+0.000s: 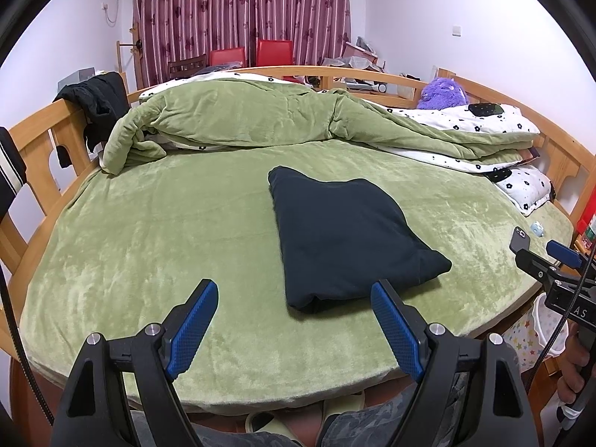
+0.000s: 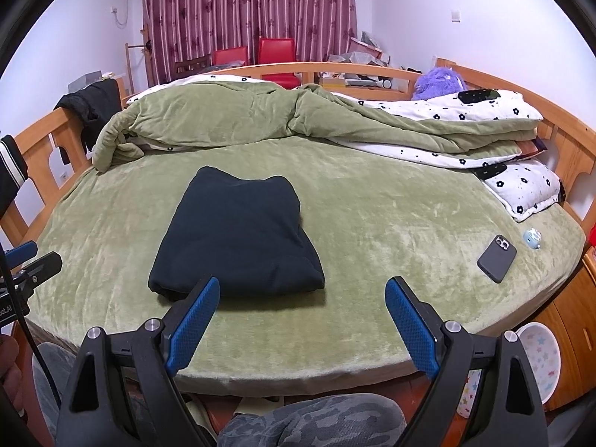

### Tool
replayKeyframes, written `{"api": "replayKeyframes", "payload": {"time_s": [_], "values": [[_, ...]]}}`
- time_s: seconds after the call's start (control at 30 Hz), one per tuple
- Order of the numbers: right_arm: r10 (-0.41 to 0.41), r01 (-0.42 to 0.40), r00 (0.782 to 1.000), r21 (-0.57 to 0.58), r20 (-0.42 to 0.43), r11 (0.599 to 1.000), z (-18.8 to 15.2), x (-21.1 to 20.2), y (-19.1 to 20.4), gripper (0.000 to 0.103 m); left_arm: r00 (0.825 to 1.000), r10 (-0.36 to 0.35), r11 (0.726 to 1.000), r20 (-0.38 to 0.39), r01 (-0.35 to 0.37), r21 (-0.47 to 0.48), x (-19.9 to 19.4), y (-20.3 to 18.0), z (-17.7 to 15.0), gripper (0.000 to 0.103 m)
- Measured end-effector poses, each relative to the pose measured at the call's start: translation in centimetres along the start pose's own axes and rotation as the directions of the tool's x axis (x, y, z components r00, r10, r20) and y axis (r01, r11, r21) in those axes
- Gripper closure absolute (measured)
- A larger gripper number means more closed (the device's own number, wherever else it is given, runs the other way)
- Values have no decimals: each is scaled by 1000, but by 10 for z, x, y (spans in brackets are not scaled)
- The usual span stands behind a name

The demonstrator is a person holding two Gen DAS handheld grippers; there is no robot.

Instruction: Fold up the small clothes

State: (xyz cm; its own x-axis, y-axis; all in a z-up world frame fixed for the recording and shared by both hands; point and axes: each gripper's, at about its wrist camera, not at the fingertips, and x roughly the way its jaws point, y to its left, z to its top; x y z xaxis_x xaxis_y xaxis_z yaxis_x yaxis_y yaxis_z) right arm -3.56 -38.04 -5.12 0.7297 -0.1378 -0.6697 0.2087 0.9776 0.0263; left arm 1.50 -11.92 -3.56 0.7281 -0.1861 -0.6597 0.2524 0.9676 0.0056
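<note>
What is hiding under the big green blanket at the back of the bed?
Under the green blanket, a white flowered quilt peeks out along its edge, lying on the green bed sheet. Anything deeper underneath is covered and can't be seen.

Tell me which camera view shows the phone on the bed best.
The right wrist view. There the phone lies whole and unobstructed on the green bed cover, camera lenses visible, near a small blue object. In the left wrist view the phone sits at the far right edge, partly hidden behind the right gripper.

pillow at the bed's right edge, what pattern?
White with small black flowers and dots; the pillow shows best in the right wrist view.
</note>
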Motion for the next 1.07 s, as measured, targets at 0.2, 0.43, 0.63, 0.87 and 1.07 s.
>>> {"api": "replayKeyframes", "payload": {"time_s": [0.2,0.43,0.63,0.87,1.07], "values": [[-4,4,1000,1,-2,1000,0,-1,1,14,1000,5,1000,-5,-5,-2,0,2,-3,19],[-4,4,1000,1,-2,1000,1,-1,1,14,1000,8,1000,-6,-8,-4,0,4,-4,19],[-4,4,1000,1,-2,1000,0,-1,2,14,1000,11,1000,-7,-11,-6,1,6,-5,19],[-3,3,1000,2,-1,1000,0,-1,2,14,1000,14,1000,-12,-14,-11,4,10,-6,19],[-4,4,1000,-2,-2,1000,0,-2,2,14,1000,1,1000,-12,-1,-3,5,11,-7,19]]}}
